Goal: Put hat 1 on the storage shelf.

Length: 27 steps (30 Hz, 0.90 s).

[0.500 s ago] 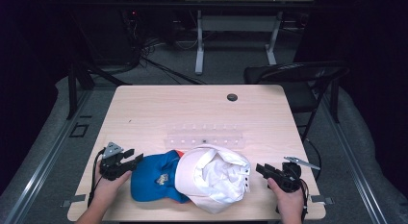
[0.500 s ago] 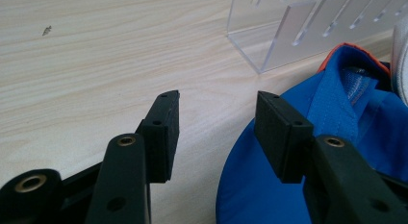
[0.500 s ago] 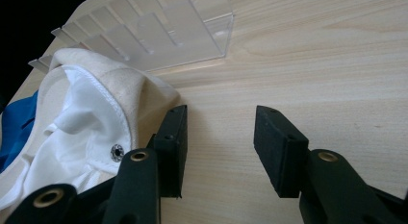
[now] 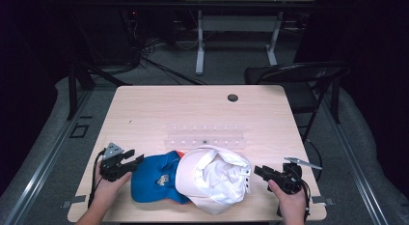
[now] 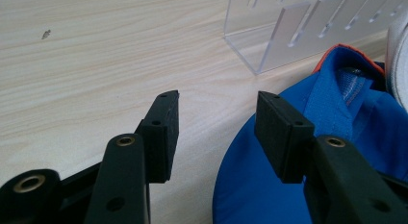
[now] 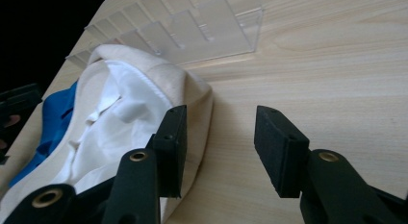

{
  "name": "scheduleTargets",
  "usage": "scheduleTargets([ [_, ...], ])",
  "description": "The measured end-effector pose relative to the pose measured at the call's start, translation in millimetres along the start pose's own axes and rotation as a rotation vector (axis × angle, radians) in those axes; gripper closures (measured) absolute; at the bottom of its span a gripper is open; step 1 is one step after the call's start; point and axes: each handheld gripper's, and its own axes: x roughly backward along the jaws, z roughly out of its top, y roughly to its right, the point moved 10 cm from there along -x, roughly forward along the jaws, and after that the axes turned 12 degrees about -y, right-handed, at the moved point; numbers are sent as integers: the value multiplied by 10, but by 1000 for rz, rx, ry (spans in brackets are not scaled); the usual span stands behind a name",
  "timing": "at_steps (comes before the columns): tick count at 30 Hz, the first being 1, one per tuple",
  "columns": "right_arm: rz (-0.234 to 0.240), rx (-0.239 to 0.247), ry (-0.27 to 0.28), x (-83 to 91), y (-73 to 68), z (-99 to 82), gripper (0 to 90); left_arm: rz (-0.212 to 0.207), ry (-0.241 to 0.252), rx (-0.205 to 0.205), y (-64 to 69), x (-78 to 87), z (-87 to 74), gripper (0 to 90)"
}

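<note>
The blue cap (image 4: 156, 179) and the white cap (image 4: 217, 179) are overlapped at the surface's (image 4: 193, 114) near edge. Both the left hand-held gripper (image 4: 132, 160) and the right hand-held gripper (image 4: 260, 171) are held wide open, empty. If one cap is pulled carelessly, the other may be dragged off the edge.

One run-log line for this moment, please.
left gripper: open, beside blue cap | right gripper: open, beside white cap | nothing held

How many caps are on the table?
2: a blue cap near the left gripper, and a white cap overlapping its right side, near the right gripper. More could be hidden beneath.
</note>
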Motion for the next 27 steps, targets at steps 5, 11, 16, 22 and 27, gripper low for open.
scheduleTargets([
  [5, 51, 0, -33, 19, -83, -28, 544, 2, 0, 3, 1, -3, 1, 518],
  [11, 107, 3, -83, -1, -184, -79, 516, 3, -1, 1, -3, -2, -1, 516],
  [16, 134, 1, -122, -55, -238, -128, 507, 3, -3, 1, -6, -2, -3, 516],
  [22, 191, -21, -180, -166, -285, -207, 485, 4, -7, 5, -15, -9, -7, 515],
  [27, 226, -31, -217, -231, -310, -250, 471, 5, -10, 2, -18, -24, -9, 515],
])
